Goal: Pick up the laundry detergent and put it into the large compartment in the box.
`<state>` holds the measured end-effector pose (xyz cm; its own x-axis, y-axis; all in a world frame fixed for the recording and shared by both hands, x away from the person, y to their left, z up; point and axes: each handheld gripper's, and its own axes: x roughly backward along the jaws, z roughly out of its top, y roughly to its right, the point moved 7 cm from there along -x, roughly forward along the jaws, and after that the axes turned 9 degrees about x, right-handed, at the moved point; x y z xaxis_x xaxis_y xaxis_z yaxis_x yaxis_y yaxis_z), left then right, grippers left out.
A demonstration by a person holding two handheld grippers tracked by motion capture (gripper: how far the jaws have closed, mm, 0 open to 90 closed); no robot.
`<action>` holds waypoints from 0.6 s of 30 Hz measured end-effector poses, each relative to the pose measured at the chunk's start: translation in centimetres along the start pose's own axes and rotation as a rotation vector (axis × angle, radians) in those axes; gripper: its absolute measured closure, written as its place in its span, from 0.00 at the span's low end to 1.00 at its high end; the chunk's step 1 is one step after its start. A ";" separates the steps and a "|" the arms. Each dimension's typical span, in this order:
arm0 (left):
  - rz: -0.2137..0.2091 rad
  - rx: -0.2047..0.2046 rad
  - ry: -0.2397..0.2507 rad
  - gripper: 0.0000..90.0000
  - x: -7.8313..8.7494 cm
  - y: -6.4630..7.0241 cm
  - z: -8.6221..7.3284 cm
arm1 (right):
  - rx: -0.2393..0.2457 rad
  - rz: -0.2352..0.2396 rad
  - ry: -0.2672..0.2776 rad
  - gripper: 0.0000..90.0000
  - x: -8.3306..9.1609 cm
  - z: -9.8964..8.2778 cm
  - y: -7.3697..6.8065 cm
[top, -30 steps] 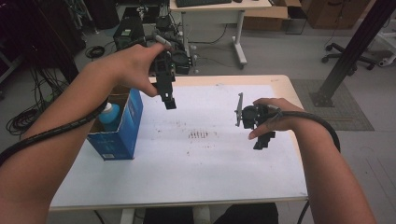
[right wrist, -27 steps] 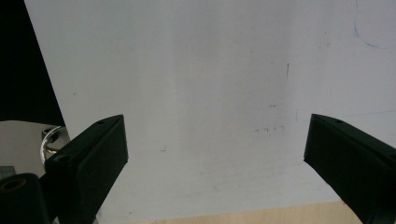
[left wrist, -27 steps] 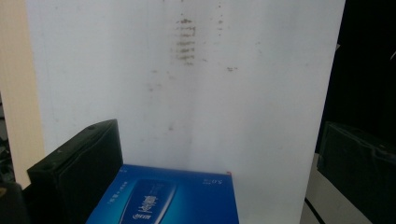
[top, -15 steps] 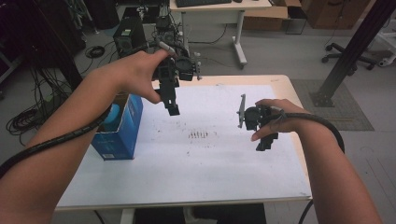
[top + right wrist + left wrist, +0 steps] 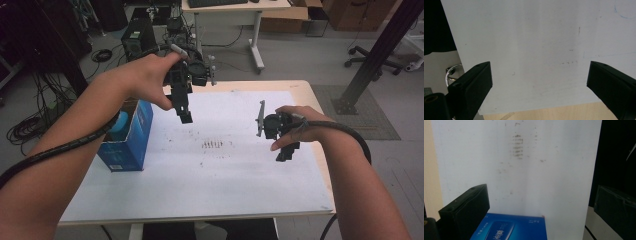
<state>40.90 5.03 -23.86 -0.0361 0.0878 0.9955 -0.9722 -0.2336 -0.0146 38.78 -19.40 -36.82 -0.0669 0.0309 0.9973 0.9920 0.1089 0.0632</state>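
My left gripper [image 5: 185, 115] hangs above the white sheet [image 5: 225, 170], just right of an open blue box [image 5: 125, 137], jaws pointing down. In the left gripper view its jaws [image 5: 541, 202] stand wide apart with nothing gripped; the blue box [image 5: 511, 228] lies below, between them and nearer the left one. My right gripper [image 5: 286, 151] hovers over the sheet's right side. Its jaws [image 5: 539, 82] are wide open over the bare white sheet [image 5: 536, 45] near the sheet's edge.
A pale blue object [image 5: 119, 125] sits inside the box. Dark smudges [image 5: 214, 145] mark the sheet's middle. The wooden table edge [image 5: 320, 145] runs along the right. Behind the table stand a desk [image 5: 235, 10], a computer case [image 5: 137, 37] and floor cables [image 5: 22, 130].
My left gripper has drifted slightly right and nearer, away from the box. The right gripper has barely moved.
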 end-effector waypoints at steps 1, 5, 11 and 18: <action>0.002 0.000 0.002 0.00 -0.1 0.0 0.0 | -0.004 0.002 -0.006 0.07 0.0 0.0 0.0; -0.003 -0.001 0.000 0.00 -0.5 -0.2 0.0 | -0.005 0.003 -0.001 0.07 -0.1 0.2 0.2; -0.006 0.001 -0.002 0.00 -0.7 -0.4 0.0 | 0.001 0.008 -0.001 0.07 -0.4 0.5 0.4; -0.011 0.007 0.005 0.00 -0.9 -0.2 -0.2 | 0.001 0.001 -0.004 0.07 -0.2 0.6 0.3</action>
<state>41.10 5.20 -24.76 -0.0262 0.0958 0.9951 -0.9709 -0.2395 -0.0025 39.01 -18.81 -37.04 -0.0660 0.0349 0.9972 0.9920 0.1097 0.0619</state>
